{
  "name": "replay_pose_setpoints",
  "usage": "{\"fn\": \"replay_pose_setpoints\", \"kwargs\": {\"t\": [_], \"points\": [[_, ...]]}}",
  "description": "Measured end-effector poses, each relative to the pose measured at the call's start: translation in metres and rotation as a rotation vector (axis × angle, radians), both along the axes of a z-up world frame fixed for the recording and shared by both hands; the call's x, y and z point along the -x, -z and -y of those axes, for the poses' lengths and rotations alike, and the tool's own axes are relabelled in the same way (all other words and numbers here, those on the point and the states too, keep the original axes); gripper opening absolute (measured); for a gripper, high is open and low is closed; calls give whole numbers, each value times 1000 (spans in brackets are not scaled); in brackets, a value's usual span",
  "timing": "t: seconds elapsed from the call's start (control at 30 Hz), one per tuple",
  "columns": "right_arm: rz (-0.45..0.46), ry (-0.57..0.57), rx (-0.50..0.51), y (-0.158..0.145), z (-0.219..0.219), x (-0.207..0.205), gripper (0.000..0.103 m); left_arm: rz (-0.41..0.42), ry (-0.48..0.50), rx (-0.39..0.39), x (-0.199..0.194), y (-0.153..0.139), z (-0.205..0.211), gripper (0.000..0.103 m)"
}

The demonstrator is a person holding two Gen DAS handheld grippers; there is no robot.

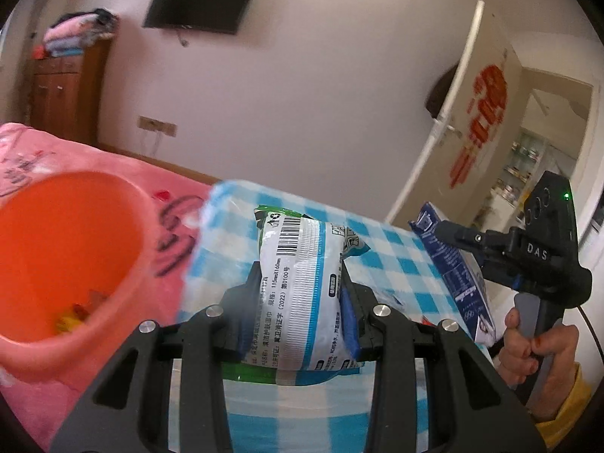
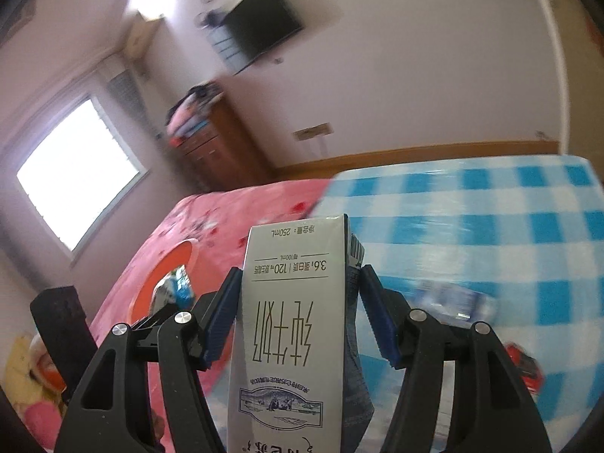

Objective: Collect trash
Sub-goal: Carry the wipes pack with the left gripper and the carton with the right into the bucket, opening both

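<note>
My left gripper [image 1: 298, 302] is shut on a white wet-wipe packet [image 1: 305, 287] with a barcode and holds it above the blue checked cloth [image 1: 392, 260], just right of the orange bin [image 1: 64, 260]. My right gripper [image 2: 298, 309] is shut on a white and blue milk carton [image 2: 294, 324], held upside down in the air. The carton [image 1: 453, 268] and the right gripper [image 1: 445, 232] also show in the left wrist view, at the right. The orange bin [image 2: 170, 264] shows in the right wrist view at the left, with the left gripper's packet [image 2: 173, 288] in front of it.
The bin stands on a pink blanket [image 1: 45, 147] and holds some small wrappers [image 1: 75, 313]. A blue packet [image 2: 453, 300] and a red item [image 2: 524, 370] lie on the checked cloth. A wooden cabinet [image 1: 64, 90], a wall TV [image 1: 200, 2] and an open door [image 1: 479, 105] stand behind.
</note>
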State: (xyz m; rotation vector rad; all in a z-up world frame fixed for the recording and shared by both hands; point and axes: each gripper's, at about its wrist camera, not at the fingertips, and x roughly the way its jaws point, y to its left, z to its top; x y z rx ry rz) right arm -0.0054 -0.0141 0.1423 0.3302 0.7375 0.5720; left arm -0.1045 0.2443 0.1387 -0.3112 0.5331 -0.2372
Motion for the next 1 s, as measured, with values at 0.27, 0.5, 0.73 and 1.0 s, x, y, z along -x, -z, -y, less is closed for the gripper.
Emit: {"fn": "replay_pose_setpoints", "kwargs": {"t": [0.27,0.5,0.73,1.0], "points": [[18,-185,-9,-23,-96,-15,63,31,-177,-25,18,-23,-69,39],[36,-310,-22,-43,-173,-26,63,12,-314,-36,25,-18,-119,39],[27,-387,-6,-44,-239,-34,64,-28,-366,-26,23,-1,-145,39],[14,-421,40,-17,-286,-49,64,-57,-413,-23,21,13,-160,39]]}}
